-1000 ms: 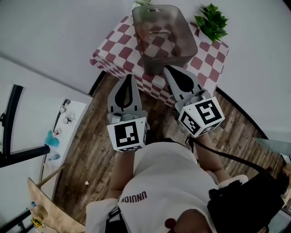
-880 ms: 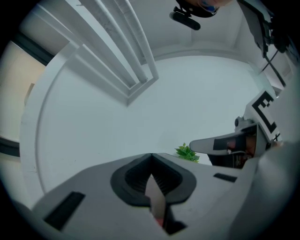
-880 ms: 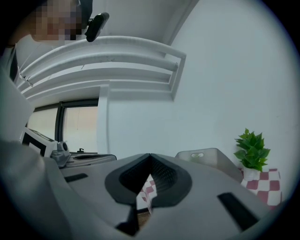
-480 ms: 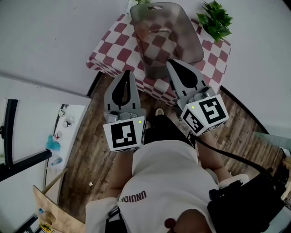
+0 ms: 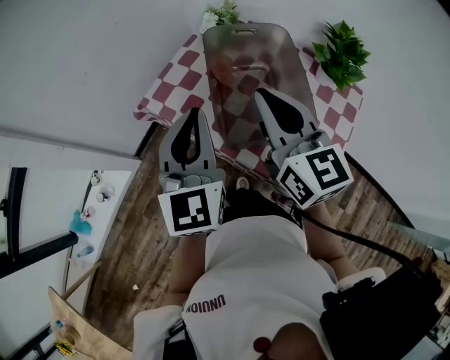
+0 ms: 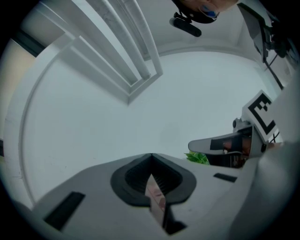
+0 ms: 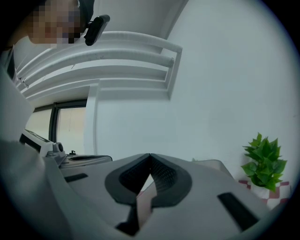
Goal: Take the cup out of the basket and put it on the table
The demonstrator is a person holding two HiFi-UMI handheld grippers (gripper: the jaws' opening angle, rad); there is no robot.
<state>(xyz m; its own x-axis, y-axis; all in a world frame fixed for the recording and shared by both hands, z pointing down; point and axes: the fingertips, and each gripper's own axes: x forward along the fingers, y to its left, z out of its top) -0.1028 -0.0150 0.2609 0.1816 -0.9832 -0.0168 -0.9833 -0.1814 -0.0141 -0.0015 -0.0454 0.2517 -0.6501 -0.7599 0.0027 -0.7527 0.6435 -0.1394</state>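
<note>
A translucent grey basket (image 5: 232,105) stands on the red-and-white checked table (image 5: 176,88). Through its wall I see a faint pale, orange-tinted shape, likely the cup (image 5: 238,68). My left gripper (image 5: 195,111) is shut and empty, its tip at the table's near edge, left of the basket. My right gripper (image 5: 261,92) is shut and empty too, its tip over the basket's near right side. In the left gripper view the jaws (image 6: 151,157) meet against a white wall. The right gripper view shows the shut jaws (image 7: 150,157) and the basket rim (image 7: 213,164) behind them.
A green potted plant (image 5: 343,50) stands at the table's far right corner and shows again (image 7: 265,159) in the right gripper view. White flowers (image 5: 221,14) sit behind the basket. The floor is wooden planks (image 5: 140,239). A white counter (image 5: 49,204) with small items lies at the left.
Both grippers have moved forward toward the table. The right gripper's tip has gone from short of the basket to over its near right side. Both jaws stay shut.
</note>
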